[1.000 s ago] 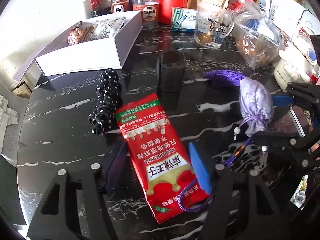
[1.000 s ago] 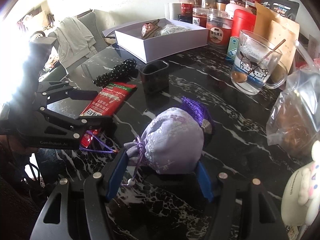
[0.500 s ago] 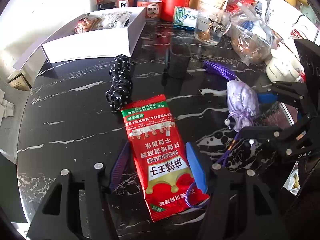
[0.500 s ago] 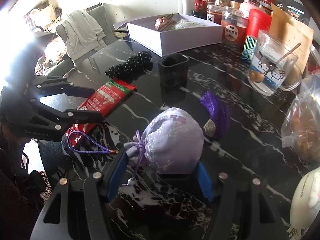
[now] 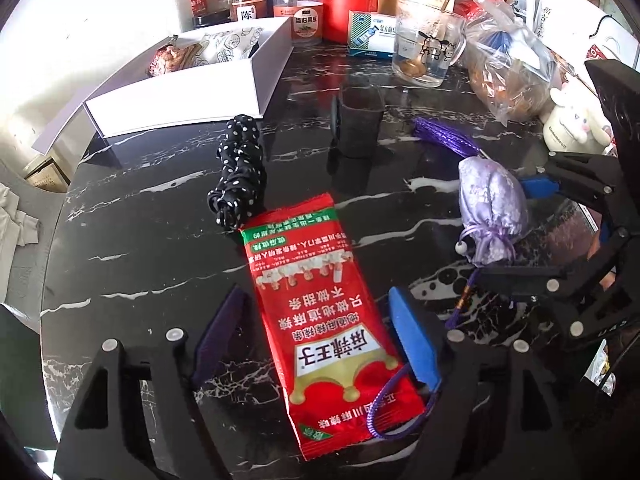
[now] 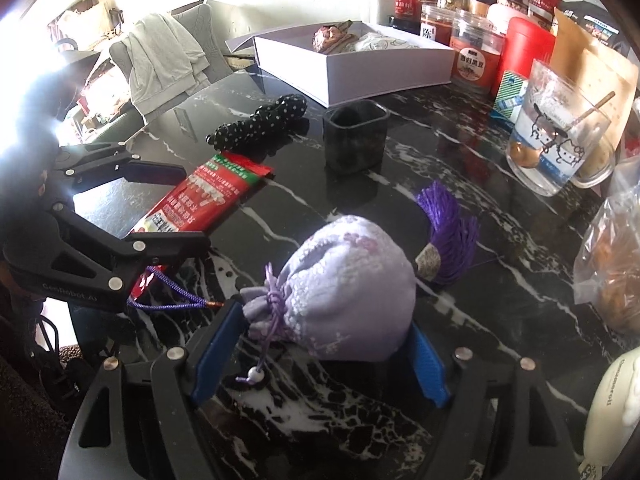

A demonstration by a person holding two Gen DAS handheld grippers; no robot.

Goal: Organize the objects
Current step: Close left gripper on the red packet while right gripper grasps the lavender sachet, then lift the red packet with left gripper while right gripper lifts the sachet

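A red snack packet (image 5: 320, 312) lies flat on the black marble table (image 5: 120, 240). My left gripper (image 5: 316, 296) straddles it with jaws opening, and the pads stand clear of its edges. A lilac drawstring pouch (image 6: 344, 288) rests on the table between the fingers of my right gripper (image 6: 326, 320), whose jaws are also opening; the blue pads (image 6: 218, 348) sit just off the cloth. Its purple tassel (image 6: 452, 232) trails to the right. Its purple cord (image 5: 392, 412) loops over the packet's near end. In the left wrist view the pouch (image 5: 492, 208) is at the right.
A black polka-dot scrunchie (image 5: 238, 176) and a black square cup (image 5: 360, 120) lie beyond the packet. A white open box (image 5: 180, 96) with snacks stands at the back left. Jars, a red tin, a glass mug (image 5: 424, 52), a plastic bag and a white plush figure (image 5: 572, 128) line the back and right.
Both grippers' jaws have spread wider around the packet and the pouch. The tassel, earlier tucked behind the pouch, now lies out to its right. Packet and pouch stay on the table.
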